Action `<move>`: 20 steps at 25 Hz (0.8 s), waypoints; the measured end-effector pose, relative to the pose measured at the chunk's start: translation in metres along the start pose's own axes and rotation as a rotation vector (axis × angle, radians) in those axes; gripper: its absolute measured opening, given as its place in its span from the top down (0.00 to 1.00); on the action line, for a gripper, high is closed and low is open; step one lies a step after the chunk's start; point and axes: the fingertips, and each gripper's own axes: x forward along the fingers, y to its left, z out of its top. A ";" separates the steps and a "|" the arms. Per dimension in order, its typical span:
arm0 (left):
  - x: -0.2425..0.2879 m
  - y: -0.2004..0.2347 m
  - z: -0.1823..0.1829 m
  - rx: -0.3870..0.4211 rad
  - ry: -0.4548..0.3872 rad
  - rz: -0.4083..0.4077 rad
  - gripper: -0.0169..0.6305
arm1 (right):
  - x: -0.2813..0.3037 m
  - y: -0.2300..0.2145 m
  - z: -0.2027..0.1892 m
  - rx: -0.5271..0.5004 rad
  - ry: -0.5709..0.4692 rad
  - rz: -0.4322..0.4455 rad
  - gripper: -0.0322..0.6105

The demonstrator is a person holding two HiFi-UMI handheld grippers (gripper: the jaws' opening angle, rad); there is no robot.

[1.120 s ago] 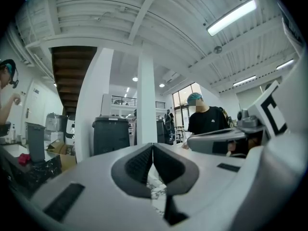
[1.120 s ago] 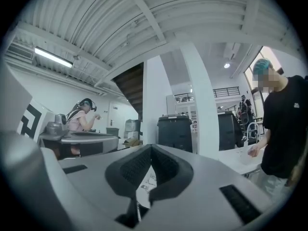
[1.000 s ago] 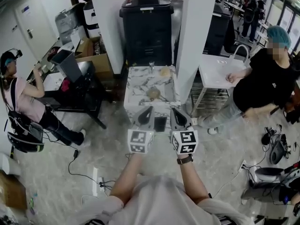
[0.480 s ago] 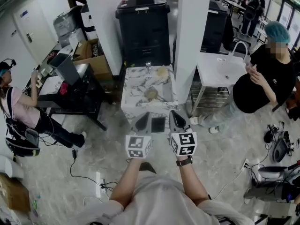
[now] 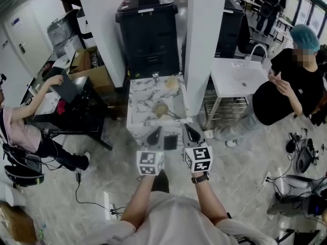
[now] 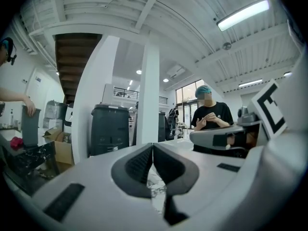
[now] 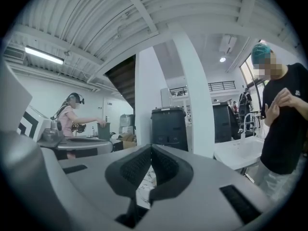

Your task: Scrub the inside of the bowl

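The jaws of the left gripper [image 6: 152,153] are pressed flat together with nothing between them. The jaws of the right gripper [image 7: 151,153] are the same, closed on air. Each gripper view shows only a sliver of marble below the closed tips. In the head view the two grippers are held side by side out in front of the person (each with its marker cube toward the body). Their tips point at the near edge of the worktop [image 5: 138,93].

The bowl [image 5: 160,108] sits near the middle of the worktop, straight ahead of the grippers and apart from both. A thin thing reaches out from it toward the right edge. It may be a brush handle, but it is too small to be sure. Farther back lie a pale lump [image 5: 172,82] and, just left of it, a small tap [image 5: 156,77]. A white pillar [image 5: 204,45] stands at the worktop's right side and a black bin [image 5: 148,29] behind its far end.

I judge the task not begun. Neither gripper holds anything to scrub with, neither touches the bowl, and nothing shows its inside as wet or soapy. So all of it is left. The grippers must come in over the worktop and open, one must take up a scrubber, and the other will likely need to steady the bowl. Then the scrubber has to be worked round the inside.
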 end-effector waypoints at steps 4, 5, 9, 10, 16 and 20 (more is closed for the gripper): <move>0.039 0.018 0.011 0.006 -0.017 -0.045 0.95 | 0.046 -0.020 0.002 -0.003 0.024 -0.039 0.94; 0.047 0.028 0.014 0.006 -0.019 -0.048 0.95 | 0.060 -0.019 0.003 -0.001 0.028 -0.038 0.94; 0.080 0.078 0.023 -0.034 -0.026 -0.037 0.95 | 0.110 -0.006 0.012 -0.017 0.038 -0.012 0.94; 0.089 0.088 0.024 -0.037 -0.024 -0.034 0.95 | 0.122 -0.005 0.015 -0.024 0.038 -0.008 0.94; 0.139 0.142 0.023 -0.056 -0.014 -0.043 0.95 | 0.191 -0.002 0.022 -0.054 0.055 -0.004 0.94; 0.170 0.169 0.022 -0.074 -0.003 -0.052 0.95 | 0.229 -0.008 0.020 -0.060 0.087 -0.011 0.94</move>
